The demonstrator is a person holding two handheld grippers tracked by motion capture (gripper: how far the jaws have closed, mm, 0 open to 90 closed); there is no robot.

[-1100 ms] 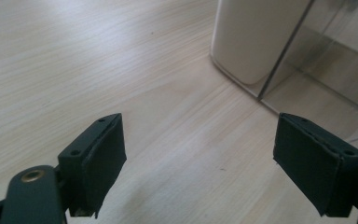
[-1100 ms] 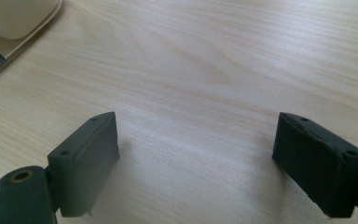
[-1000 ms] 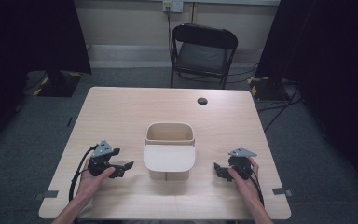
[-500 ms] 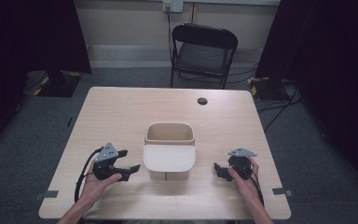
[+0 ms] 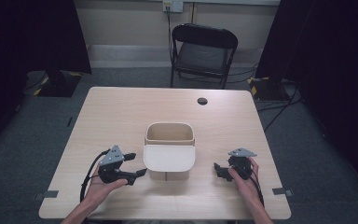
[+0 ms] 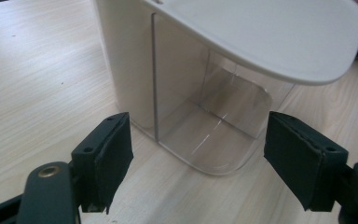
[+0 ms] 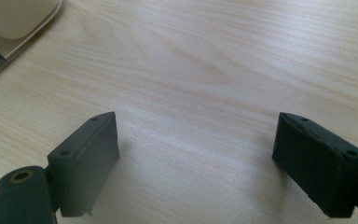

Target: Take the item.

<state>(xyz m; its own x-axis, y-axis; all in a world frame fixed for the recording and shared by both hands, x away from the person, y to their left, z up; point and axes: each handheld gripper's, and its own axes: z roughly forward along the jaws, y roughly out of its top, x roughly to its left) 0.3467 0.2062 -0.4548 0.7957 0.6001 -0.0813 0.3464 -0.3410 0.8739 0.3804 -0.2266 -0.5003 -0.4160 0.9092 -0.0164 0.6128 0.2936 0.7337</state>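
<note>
Left gripper [image 5: 139, 164], jaws wide but just narrowing, lines up on the bin [image 5: 169, 151] at three o'clock. Right gripper [image 5: 220, 170] waits, jaws apart, empty.

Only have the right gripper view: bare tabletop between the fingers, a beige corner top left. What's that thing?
Observer: A beige container in the middle of the table. It is open on top at the back, and a lid overhangs its clear front.
Operator: Where's the left gripper?
Observer: The left gripper is by the container's left front corner, pointing at it, not touching.
Operator: Its fingers?
Observer: The fingers are open but have just been closing. Nothing is between them, and the clear front is just ahead.
</note>
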